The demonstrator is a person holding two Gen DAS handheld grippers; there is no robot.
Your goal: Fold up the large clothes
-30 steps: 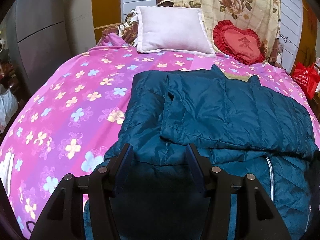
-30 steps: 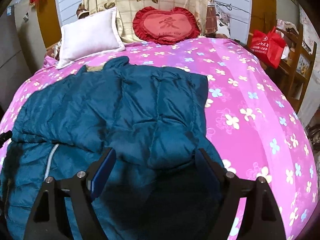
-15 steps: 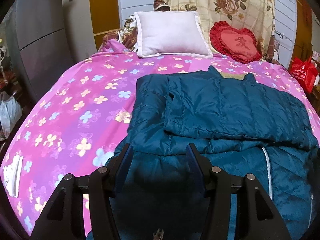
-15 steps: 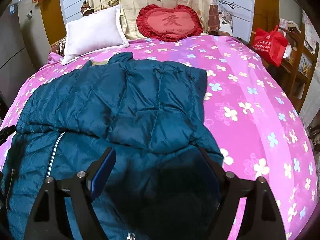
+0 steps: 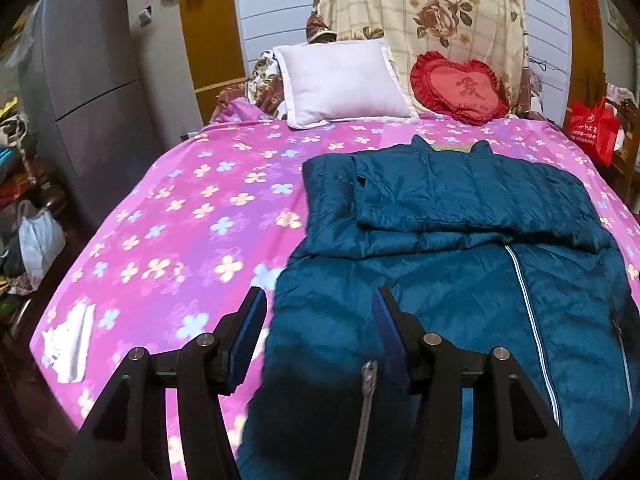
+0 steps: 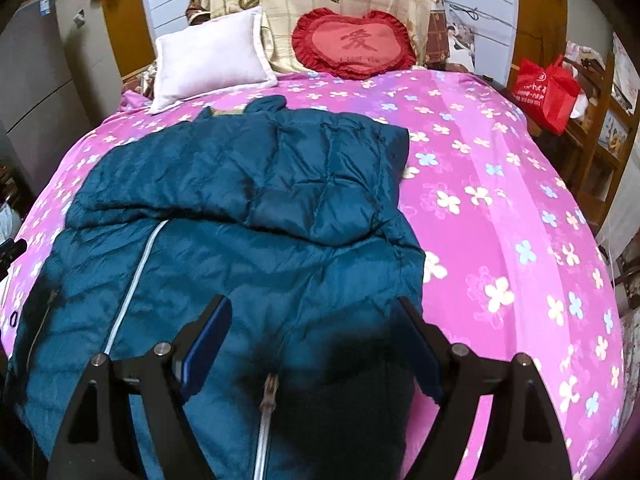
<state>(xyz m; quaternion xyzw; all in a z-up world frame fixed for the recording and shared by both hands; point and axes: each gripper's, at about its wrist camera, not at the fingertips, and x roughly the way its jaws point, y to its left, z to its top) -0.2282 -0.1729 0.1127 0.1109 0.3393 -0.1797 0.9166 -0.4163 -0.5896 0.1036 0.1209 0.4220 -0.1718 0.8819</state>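
Teal down jacket [image 5: 460,272] lies flat on the bed [image 5: 192,232], pink flowered sheet. Upper part, sleeves folded across, sits toward the white pillow [image 5: 340,82]; hem end is nearest the cameras. Light zipper line [image 5: 528,308] runs down the jacket's front, away from the pillow. Red heart cushion [image 5: 460,88] is just beside the pillow at the headboard end, against a floral cloth [image 5: 424,8].

Left gripper [image 5: 318,320]: jaws released, half apart, over the jacket's hem edge on the side under the pillow, nothing pinched.

Right gripper [image 6: 314,332]: jaws released, wide apart, above the hem on the cushion side, nothing held.

Small white cloth [image 5: 68,346] lies on the sheet, well apart from the pillow, near the bed's edge. Red bag [image 6: 546,90] hangs off the bed beyond the cushion.
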